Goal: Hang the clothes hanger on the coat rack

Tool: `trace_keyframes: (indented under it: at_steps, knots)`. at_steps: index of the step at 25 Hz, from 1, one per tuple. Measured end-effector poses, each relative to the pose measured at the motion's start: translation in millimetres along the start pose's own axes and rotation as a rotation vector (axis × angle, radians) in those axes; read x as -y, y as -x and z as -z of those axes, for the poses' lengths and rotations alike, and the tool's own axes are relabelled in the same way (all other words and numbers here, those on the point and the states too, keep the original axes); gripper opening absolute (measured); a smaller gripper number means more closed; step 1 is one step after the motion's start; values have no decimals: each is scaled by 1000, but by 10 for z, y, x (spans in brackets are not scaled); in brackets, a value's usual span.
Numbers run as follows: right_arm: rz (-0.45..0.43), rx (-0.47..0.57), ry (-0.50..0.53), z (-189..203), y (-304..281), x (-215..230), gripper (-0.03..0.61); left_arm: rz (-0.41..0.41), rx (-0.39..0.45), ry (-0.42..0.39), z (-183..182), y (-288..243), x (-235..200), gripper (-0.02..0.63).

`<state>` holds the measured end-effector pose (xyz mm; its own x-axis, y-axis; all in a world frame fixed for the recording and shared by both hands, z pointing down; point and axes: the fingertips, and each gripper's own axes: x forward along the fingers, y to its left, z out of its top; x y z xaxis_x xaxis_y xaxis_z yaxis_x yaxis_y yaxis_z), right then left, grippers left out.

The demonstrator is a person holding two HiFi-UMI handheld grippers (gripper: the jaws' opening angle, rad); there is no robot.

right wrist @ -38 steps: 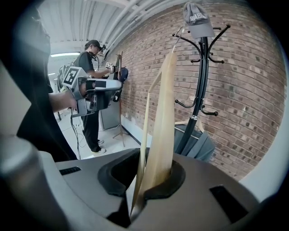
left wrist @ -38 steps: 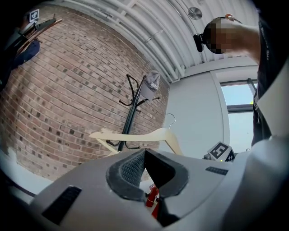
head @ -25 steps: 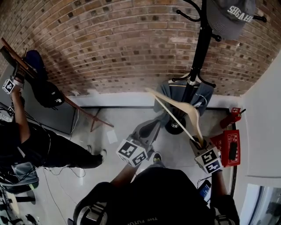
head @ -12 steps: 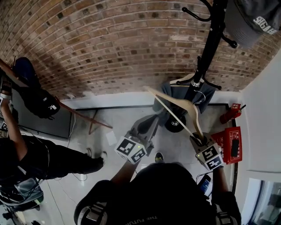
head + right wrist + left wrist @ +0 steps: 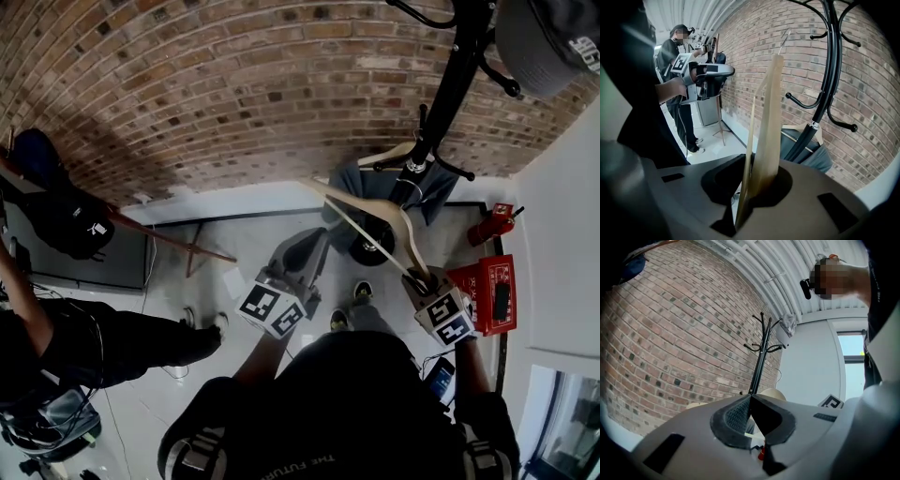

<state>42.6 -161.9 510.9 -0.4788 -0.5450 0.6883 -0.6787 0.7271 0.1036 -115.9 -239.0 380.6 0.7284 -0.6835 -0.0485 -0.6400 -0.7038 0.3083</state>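
One tool has it: the right tool is clamped on an end of the wooden hanger, its long axis slanting away toward the brick wall, coat rack just ahead-right, while the left tool, closed and empty, sits farther off.

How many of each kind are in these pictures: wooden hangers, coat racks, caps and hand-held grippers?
Wooden hangers: 2, the held hanger in the right gripper and the hung hanger on the coat rack
Coat racks: 1
Caps: 1, the grey cap
Grippers: 2, the left gripper being empty
Total: 6
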Motion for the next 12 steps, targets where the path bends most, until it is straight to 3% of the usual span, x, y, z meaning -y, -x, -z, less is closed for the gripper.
trace_keyframes:
  at_steps: [12]
  knots:
    - [-51,-100,72,354,-347,631,44,-41,10,-11,5,-582,-145,14]
